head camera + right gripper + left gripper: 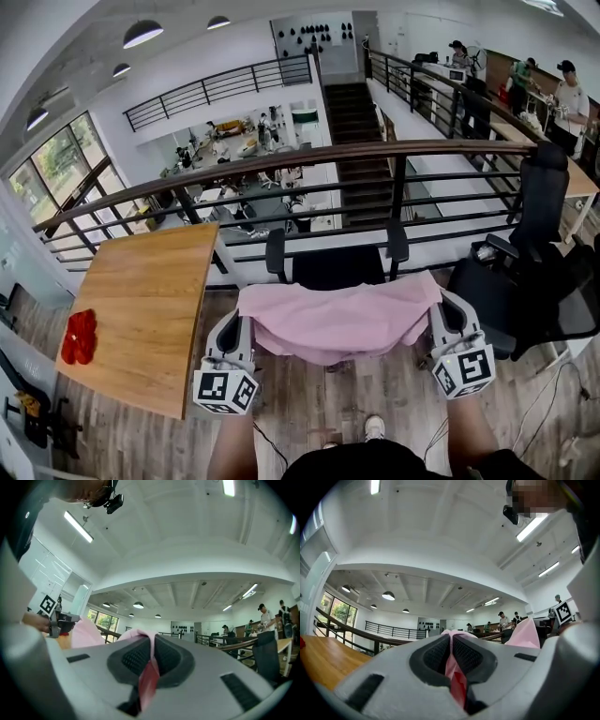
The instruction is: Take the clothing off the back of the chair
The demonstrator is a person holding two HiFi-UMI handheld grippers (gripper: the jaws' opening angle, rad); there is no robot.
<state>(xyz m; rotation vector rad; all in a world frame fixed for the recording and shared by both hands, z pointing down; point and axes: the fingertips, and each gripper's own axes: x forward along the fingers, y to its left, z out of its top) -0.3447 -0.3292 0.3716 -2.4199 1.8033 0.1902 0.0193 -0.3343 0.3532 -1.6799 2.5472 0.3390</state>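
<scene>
Mezzanine office with a dark metal railing: a pale pink cloth garment spans lower centre, across the near side of the black office chair.
The left gripper and right gripper each clamp an upper corner, jaws closed on the fabric, likely to lift it evenly; I cannot tell whether it clears the chair back.

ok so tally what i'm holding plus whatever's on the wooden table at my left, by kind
pink garment: 1
hand-held gripper: 2 (left hand-held gripper, right hand-held gripper)
red thing on the wooden table: 1
total: 4
</scene>
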